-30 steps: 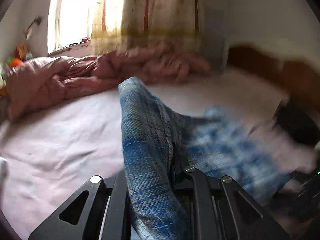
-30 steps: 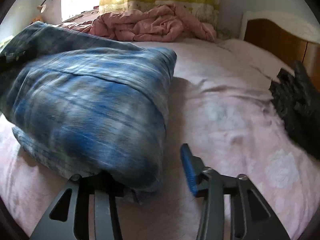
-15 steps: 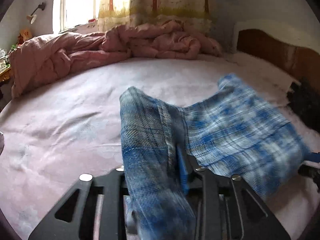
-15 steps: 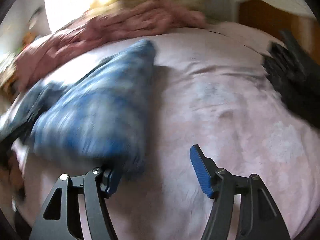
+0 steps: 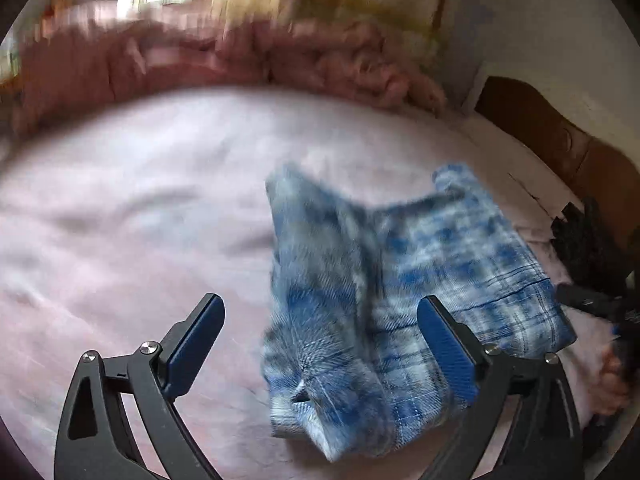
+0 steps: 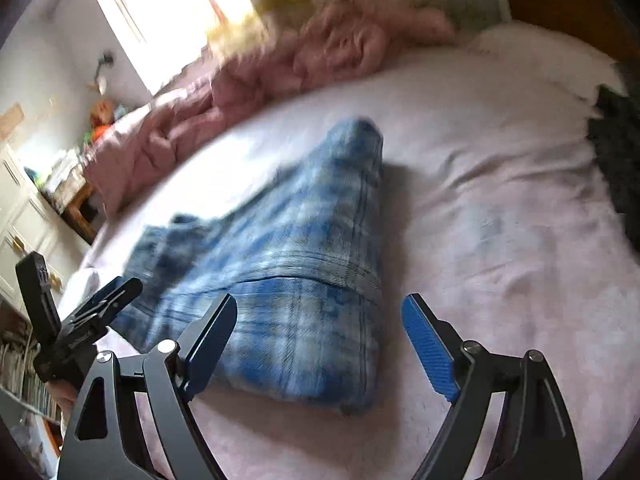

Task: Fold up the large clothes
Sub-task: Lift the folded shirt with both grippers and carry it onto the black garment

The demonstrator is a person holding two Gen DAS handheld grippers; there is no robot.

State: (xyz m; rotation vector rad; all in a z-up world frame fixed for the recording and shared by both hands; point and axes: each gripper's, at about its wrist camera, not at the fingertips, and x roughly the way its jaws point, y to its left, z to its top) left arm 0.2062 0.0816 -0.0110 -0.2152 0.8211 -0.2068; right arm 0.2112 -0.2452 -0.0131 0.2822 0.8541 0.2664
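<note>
A folded blue plaid garment [image 5: 400,292] lies on the pale pink bed sheet [image 5: 140,220]. It also shows in the right wrist view [image 6: 296,272]. My left gripper [image 5: 320,336] is open, its blue-padded jaws wide apart around the near end of the garment, holding nothing. My right gripper [image 6: 320,340] is open too, its jaws on either side of the garment's near corner. The left gripper shows at the left edge of the right wrist view [image 6: 92,312]. Both views are blurred by motion.
A rumpled pink duvet [image 5: 240,64] is piled along the far side of the bed under a curtained window [image 6: 168,12]. A black garment [image 6: 616,152] lies at the right by the brown headboard [image 5: 560,140]. A cluttered side table [image 6: 68,188] stands at the left.
My left gripper has opened and let go of the plaid garment, which now lies on the sheet. My right gripper has stayed open and swung round to face the garment's near corner.
</note>
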